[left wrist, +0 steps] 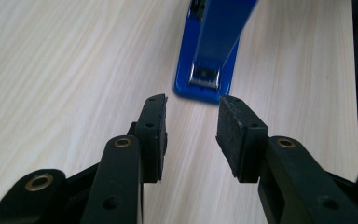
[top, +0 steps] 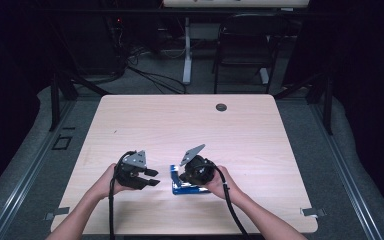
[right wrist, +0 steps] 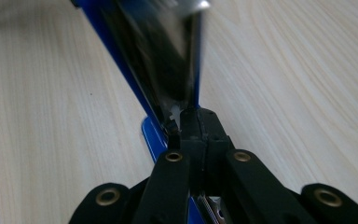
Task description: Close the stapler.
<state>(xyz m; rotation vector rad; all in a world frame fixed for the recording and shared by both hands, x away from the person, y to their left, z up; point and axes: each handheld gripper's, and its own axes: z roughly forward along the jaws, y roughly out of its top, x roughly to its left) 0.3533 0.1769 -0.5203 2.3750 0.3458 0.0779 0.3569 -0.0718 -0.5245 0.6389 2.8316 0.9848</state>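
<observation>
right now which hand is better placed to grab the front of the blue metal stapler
Left. The left gripper has open jaws aimed at the blue metal stapler front, just short of it. The right gripper is shut at the stapler's rear.

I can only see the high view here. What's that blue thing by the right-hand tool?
Observer: A blue stapler, its front end facing the left gripper.
Operator: Is the left one gripping it?
Observer: No. Its jaws stand apart over bare table, just short of the stapler's base.
Operator: And the right one?
Observer: The right gripper has its jaws pressed together at the stapler's rear end; whether they pinch a part of it, I cannot tell.
</observation>
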